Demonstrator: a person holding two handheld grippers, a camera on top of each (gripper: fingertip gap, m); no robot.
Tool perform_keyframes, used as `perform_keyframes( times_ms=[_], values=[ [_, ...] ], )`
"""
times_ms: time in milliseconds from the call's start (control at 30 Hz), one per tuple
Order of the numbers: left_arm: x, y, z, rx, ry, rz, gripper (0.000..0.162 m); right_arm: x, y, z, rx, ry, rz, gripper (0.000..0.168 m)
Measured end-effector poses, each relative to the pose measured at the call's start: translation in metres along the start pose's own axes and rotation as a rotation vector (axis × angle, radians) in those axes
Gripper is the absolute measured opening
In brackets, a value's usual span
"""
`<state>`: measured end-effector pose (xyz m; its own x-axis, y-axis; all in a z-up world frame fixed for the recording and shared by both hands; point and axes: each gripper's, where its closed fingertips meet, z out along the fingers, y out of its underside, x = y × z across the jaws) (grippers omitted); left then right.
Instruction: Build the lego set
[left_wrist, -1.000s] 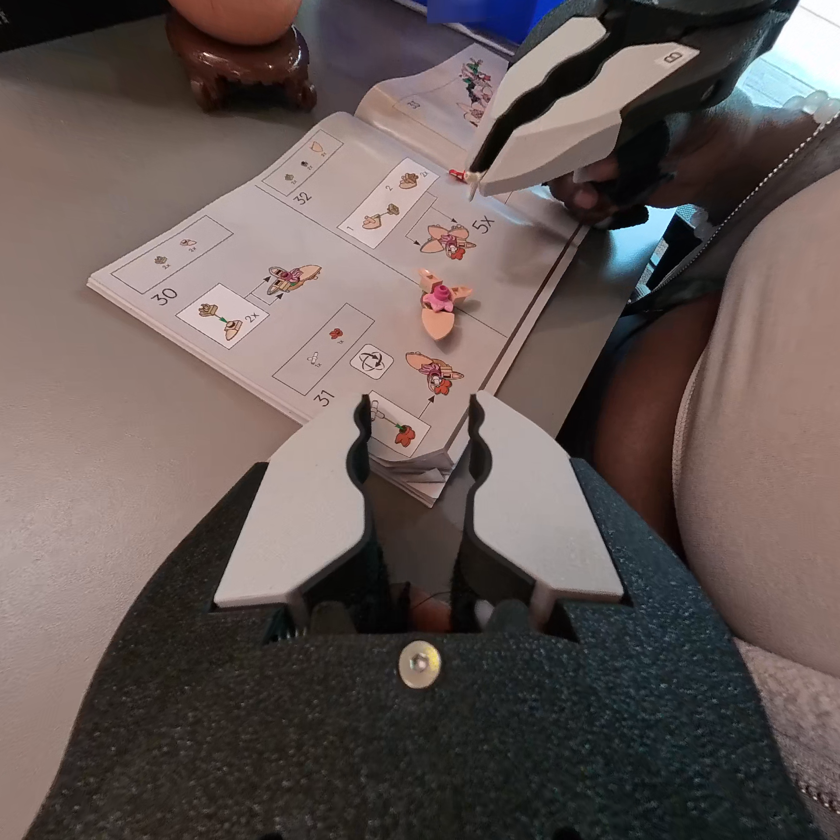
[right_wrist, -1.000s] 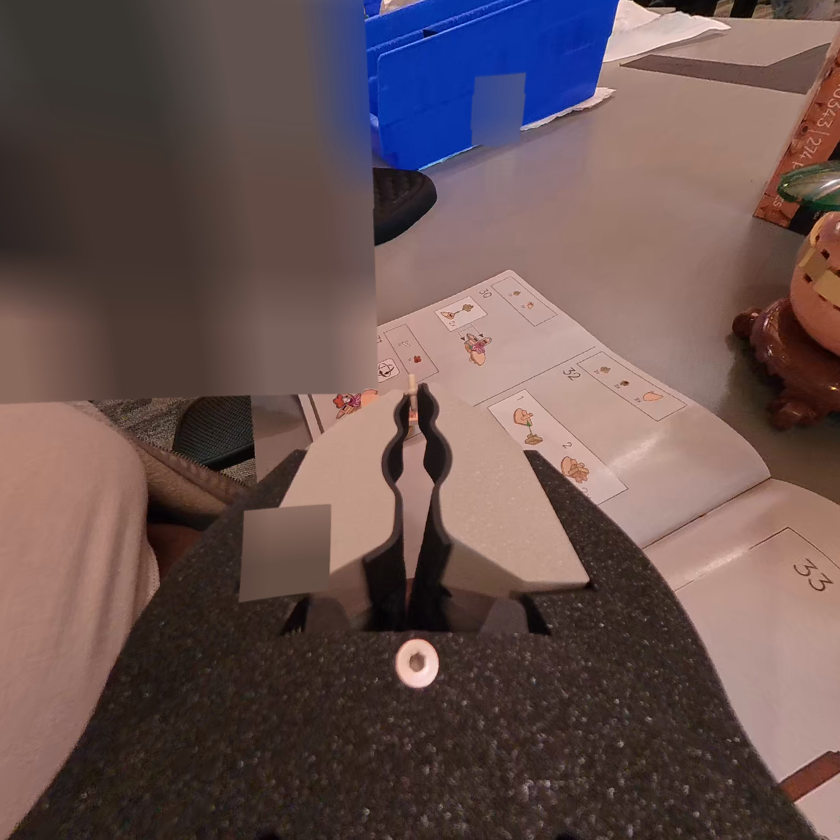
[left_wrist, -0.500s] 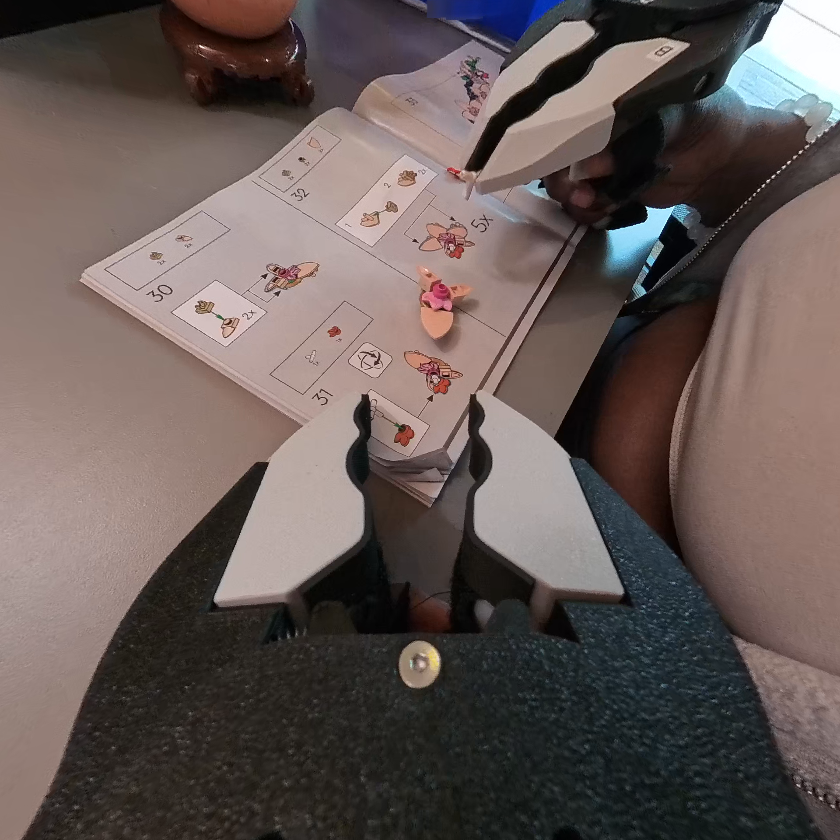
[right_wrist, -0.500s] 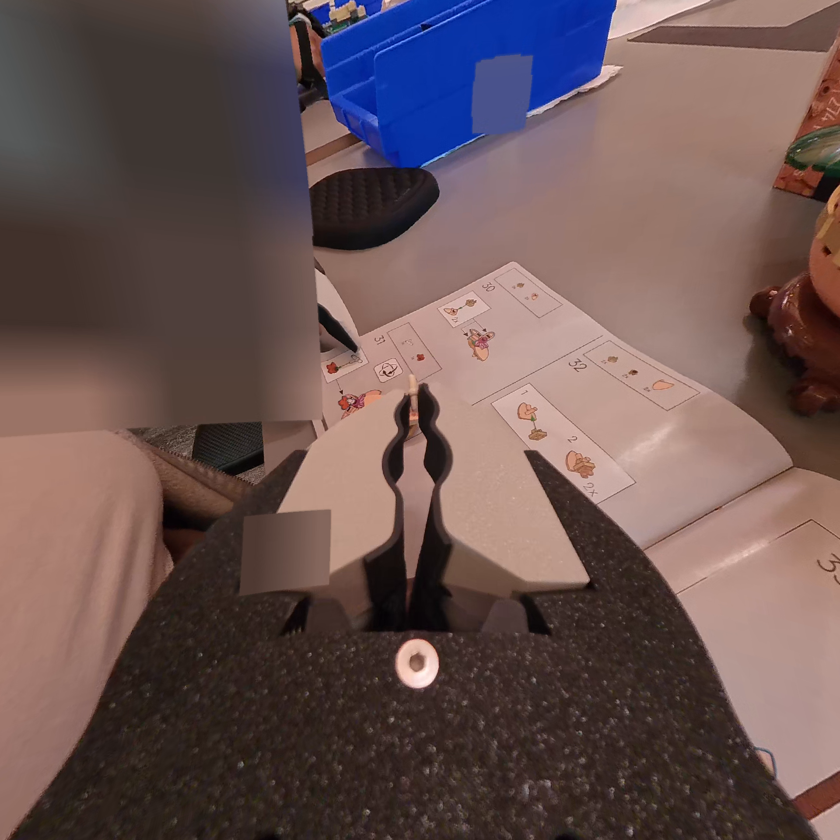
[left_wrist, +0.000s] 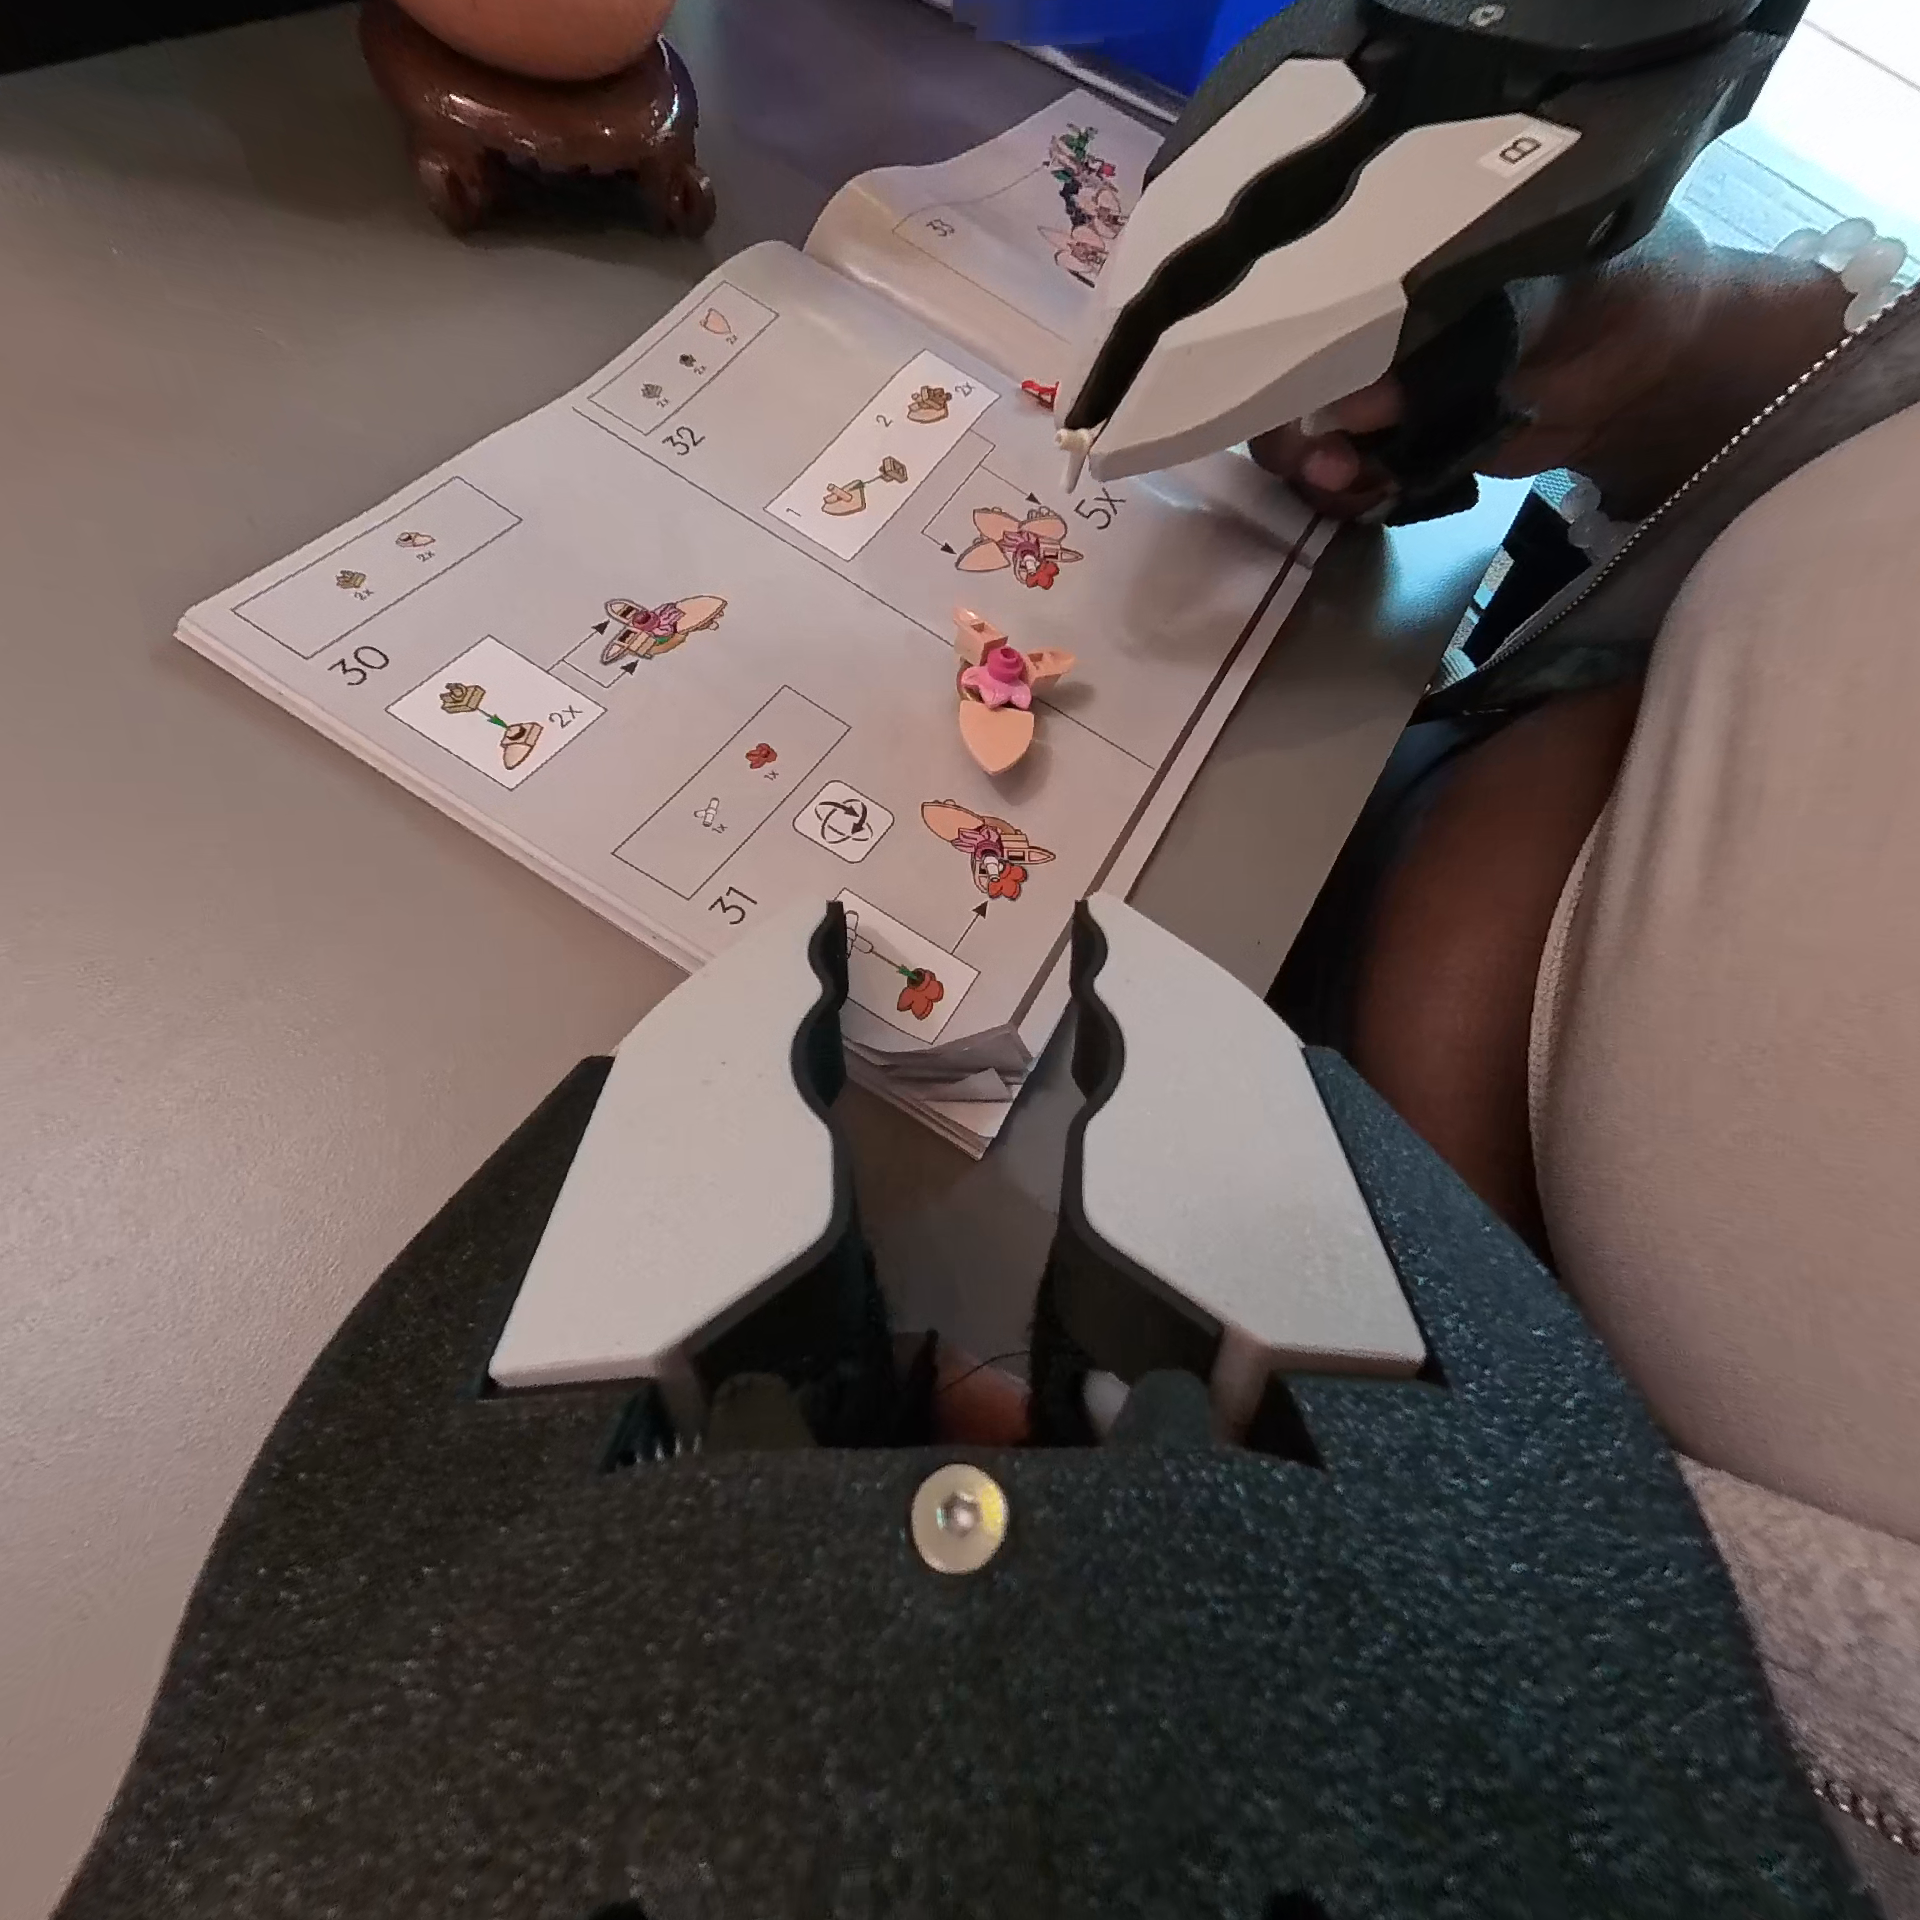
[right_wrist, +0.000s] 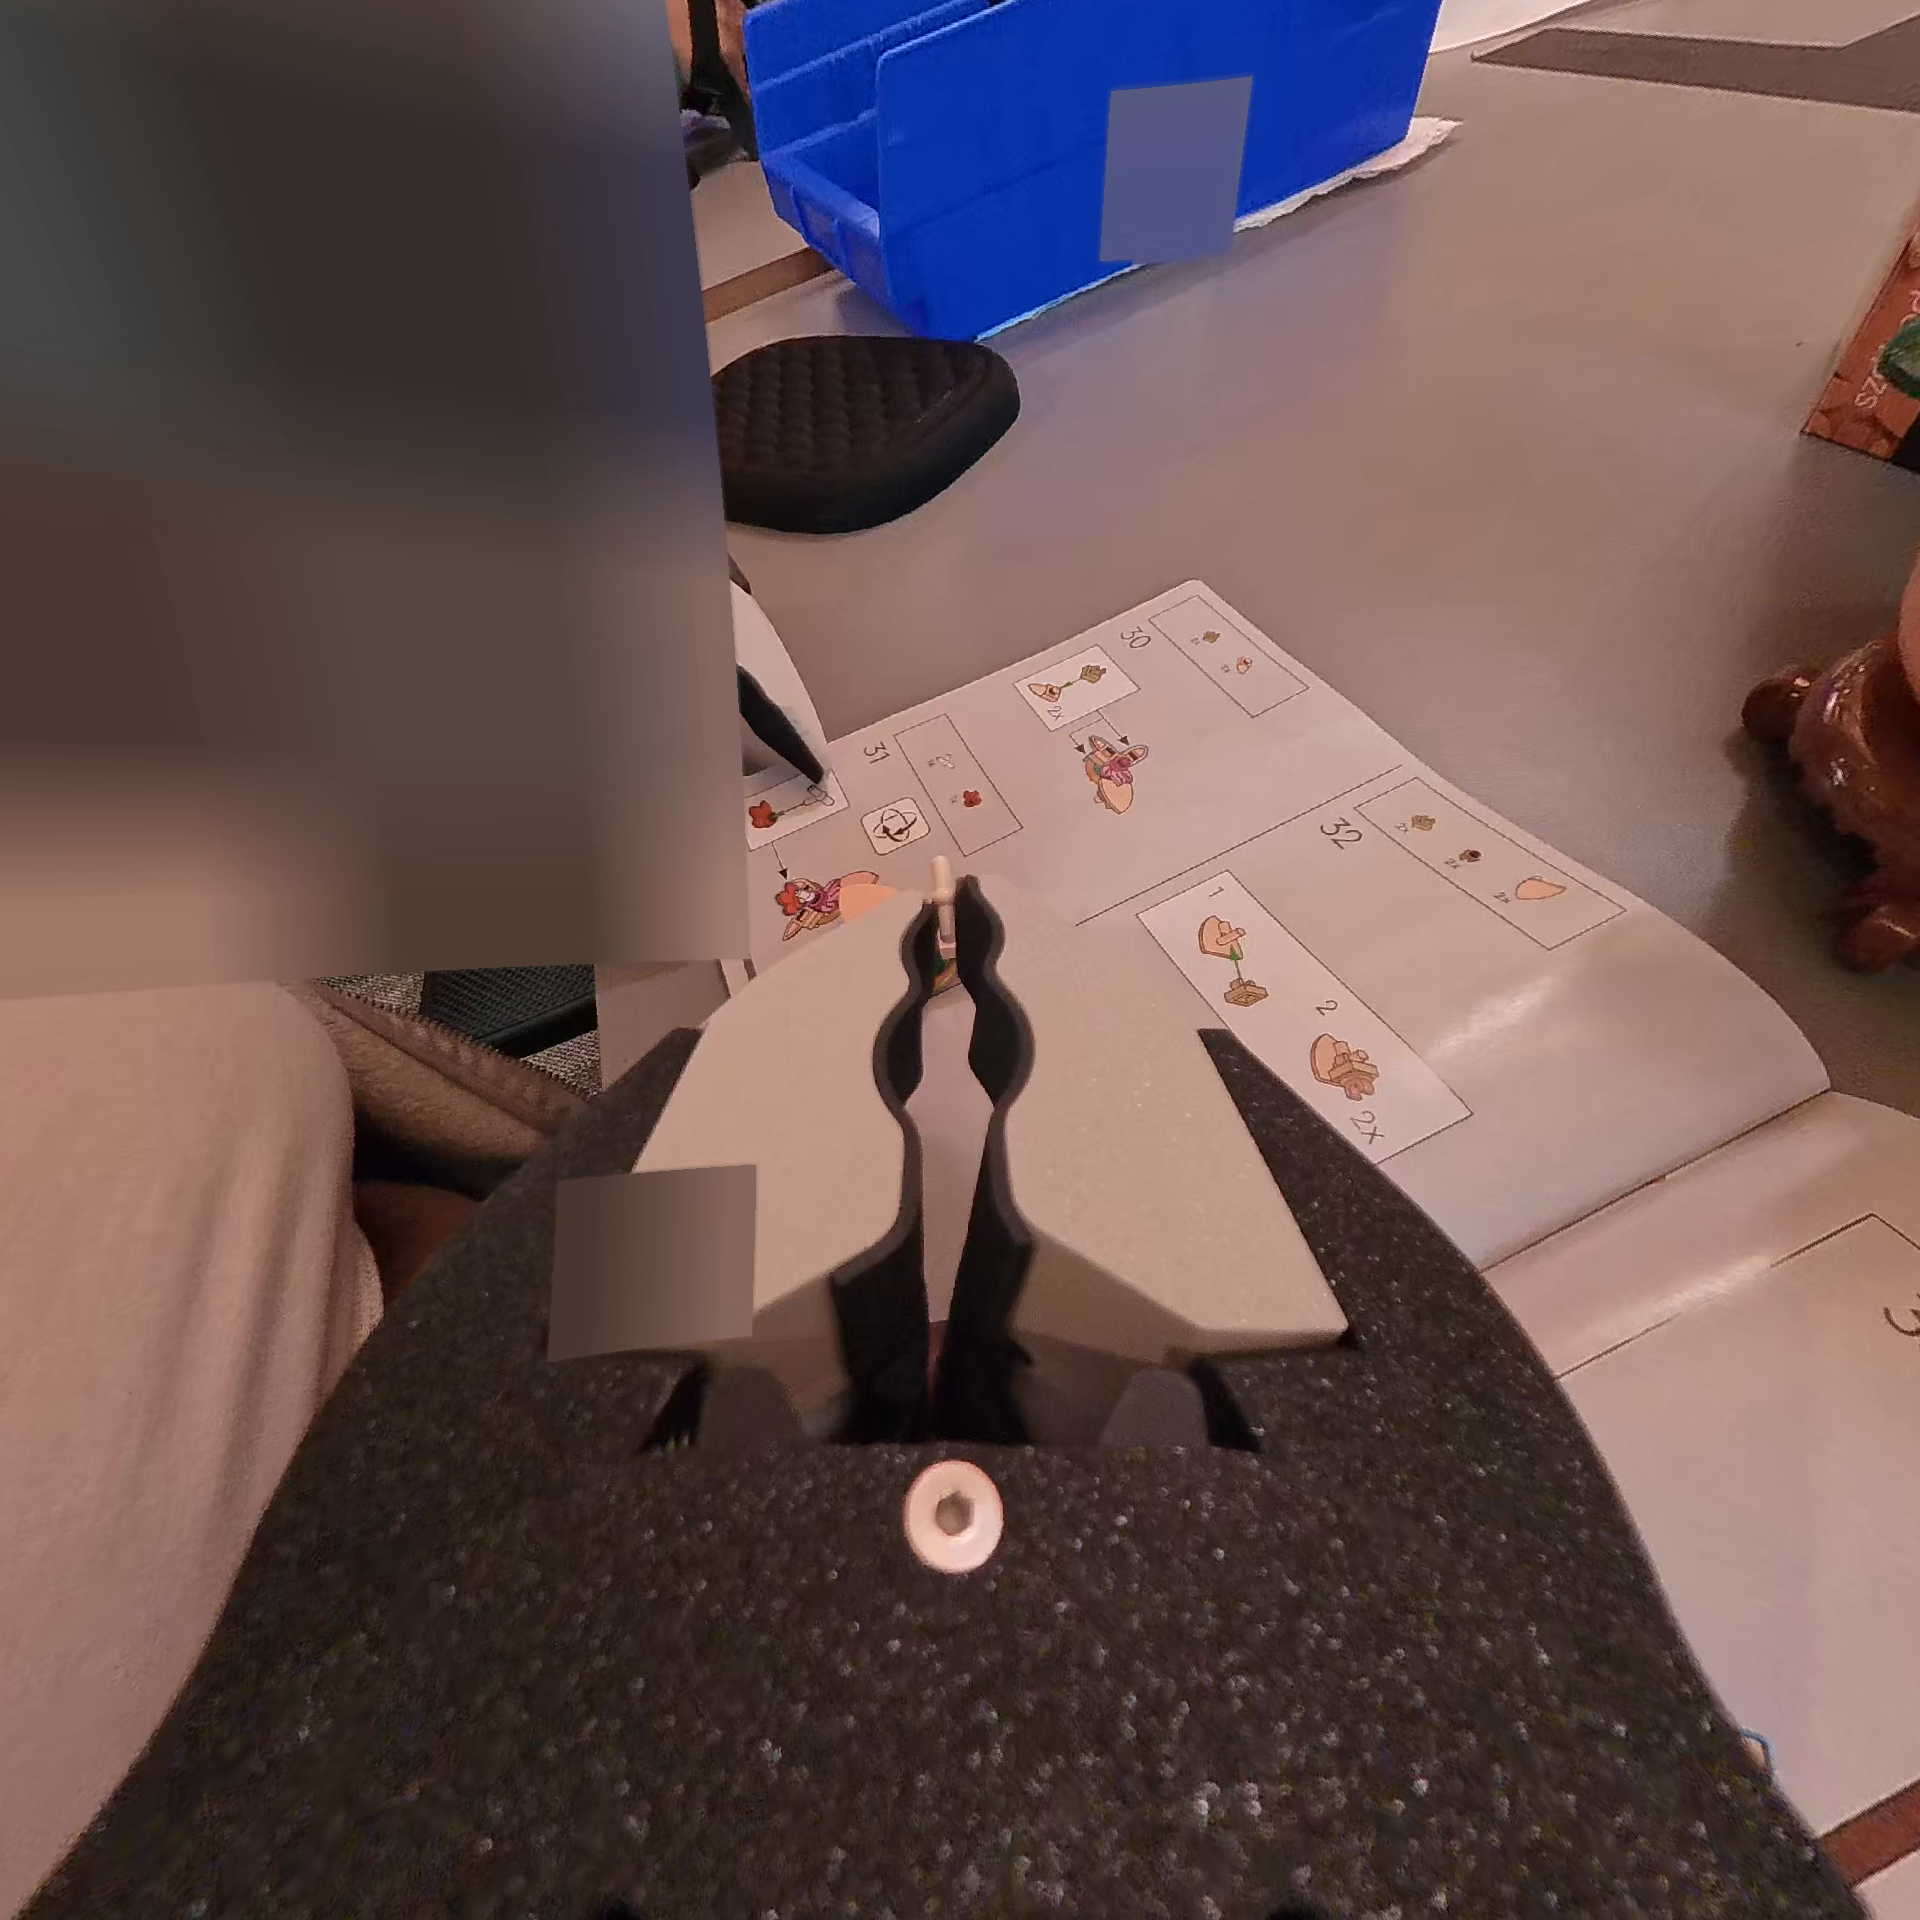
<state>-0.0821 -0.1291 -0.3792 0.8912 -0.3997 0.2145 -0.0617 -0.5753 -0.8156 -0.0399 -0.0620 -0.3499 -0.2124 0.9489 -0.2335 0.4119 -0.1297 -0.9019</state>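
A thin white peg-shaped lego piece is pinched at the tips of the right gripper, its long axis running on from the fingers. The tan-and-pink petalled lego flower assembly lies on the open instruction booklet, toward 6 o'clock of those tips in the left wrist view. The left gripper is held agape and apparently empty; since a second ago the right gripper is seen lower and nearer the flower.

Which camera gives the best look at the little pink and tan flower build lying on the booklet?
The left wrist view. There the flower build lies in full sight on the open instruction booklet, beyond the open left gripper. In the right wrist view the right gripper, shut on a small white pin, hides nearly all of it.
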Motion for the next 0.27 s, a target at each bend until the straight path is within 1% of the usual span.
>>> perform_keyframes(
  times_ms=[167, 200, 267],
  values=[
    [0.0, 0.001, 0.0, -0.007, 0.004, -0.004, 0.041, -0.001, -0.001, 0.0, 0.009, 0.003, 0.0, 0.004],
    [0.0, 0.001, 0.001, -0.008, 0.004, -0.005, 0.041, -0.005, -0.004, 0.0, 0.03, -0.015, 0.029, 0.003],
    [0.0, 0.001, 0.001, -0.01, 0.005, -0.006, 0.041, -0.019, -0.018, -0.001, 0.127, -0.105, 0.146, 0.003]
  ],
)
